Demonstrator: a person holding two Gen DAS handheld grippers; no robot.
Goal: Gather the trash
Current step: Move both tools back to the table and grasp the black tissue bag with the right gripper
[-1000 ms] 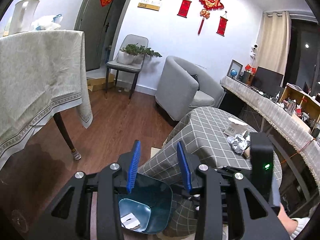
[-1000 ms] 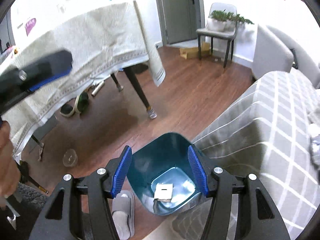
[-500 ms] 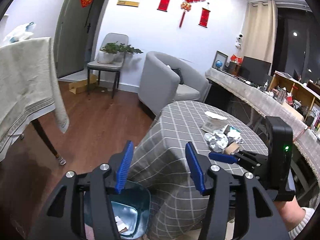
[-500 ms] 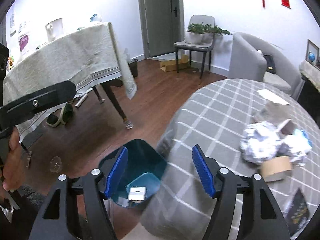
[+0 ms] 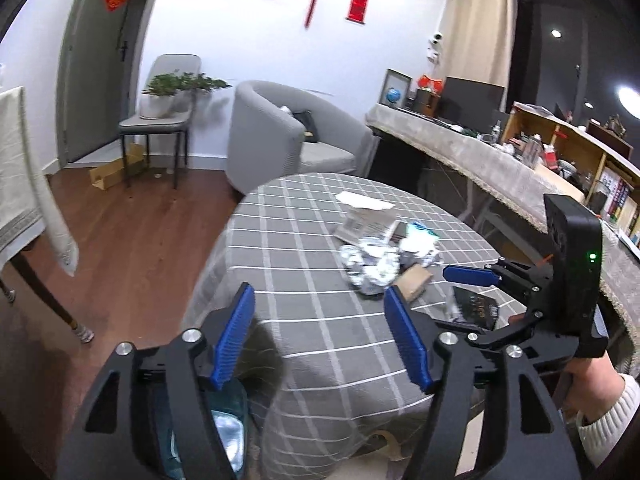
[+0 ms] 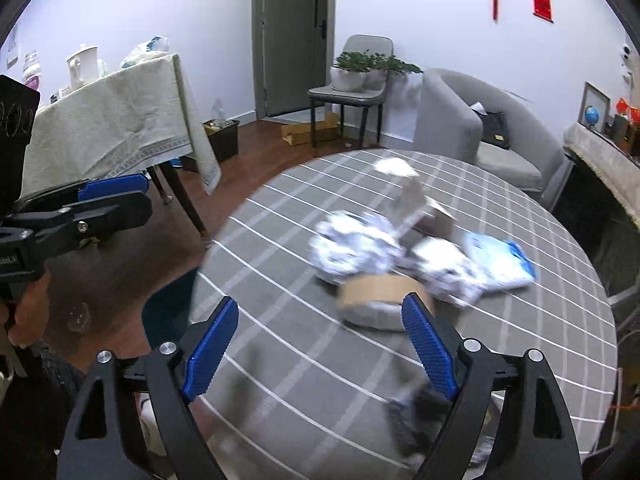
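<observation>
From the left wrist, the left gripper [image 5: 320, 336] is hanging over the near edge of the round checked tabletop [image 5: 288, 248], its jaws having just been opening with nothing between them, while the trash pile [image 5: 380, 252] (crumpled foil, paper, a cardboard ring) is lying toward the far right edge. From the right wrist, the right gripper [image 6: 320, 348] is likewise spreading empty, the cardboard ring [image 6: 380, 300] sitting just beyond its fingertips amid the blurred foil [image 6: 352, 248].

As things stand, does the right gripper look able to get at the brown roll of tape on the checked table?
Probably yes. The right gripper is open and empty, and the brown roll of tape lies just ahead on the grey checked tablecloth, nothing between. Crumpled foil crowds its far side.
</observation>
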